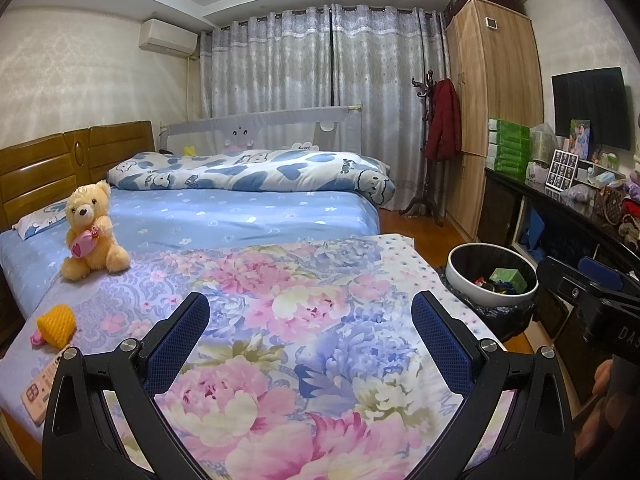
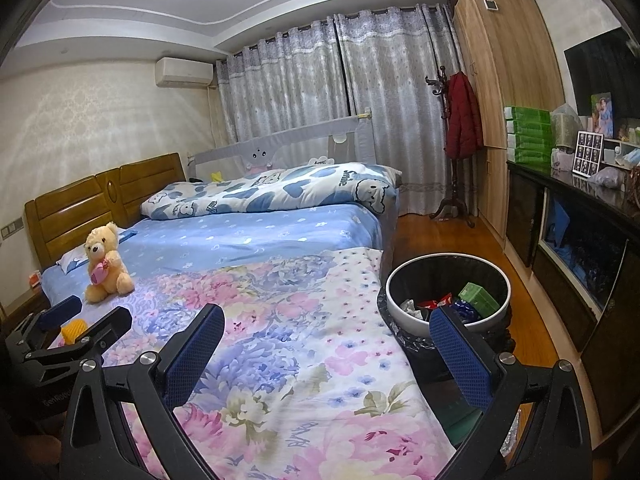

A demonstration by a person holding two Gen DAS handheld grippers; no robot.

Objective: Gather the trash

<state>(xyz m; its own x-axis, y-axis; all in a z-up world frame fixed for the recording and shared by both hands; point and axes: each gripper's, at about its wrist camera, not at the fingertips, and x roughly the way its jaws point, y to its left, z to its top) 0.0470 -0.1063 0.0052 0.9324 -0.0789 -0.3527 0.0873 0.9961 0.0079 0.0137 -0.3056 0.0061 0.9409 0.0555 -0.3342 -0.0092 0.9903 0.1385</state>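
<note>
A white-rimmed trash bin (image 2: 412,325) with a black liner stands on the floor at the bed's right side. It holds a green box (image 2: 478,298), a red wrapper (image 2: 434,303) and crumpled paper. In the left wrist view the bin (image 1: 460,284) is to the right. A yellow foam net (image 1: 56,324) and a small pink scrap (image 1: 38,338) lie on the floral quilt (image 1: 280,280) at the left. My left gripper (image 1: 310,312) hangs open over the quilt, holding nothing. My right gripper (image 2: 326,320) is open and empty, its right finger in front of the bin's near rim.
A yellow teddy bear (image 1: 92,232) sits on the blue sheet near the wooden headboard. A pink flat box (image 1: 40,392) lies at the quilt's left edge. A dark cabinet (image 2: 580,248) crowded with items lines the right wall, with wooden floor between it and the bed.
</note>
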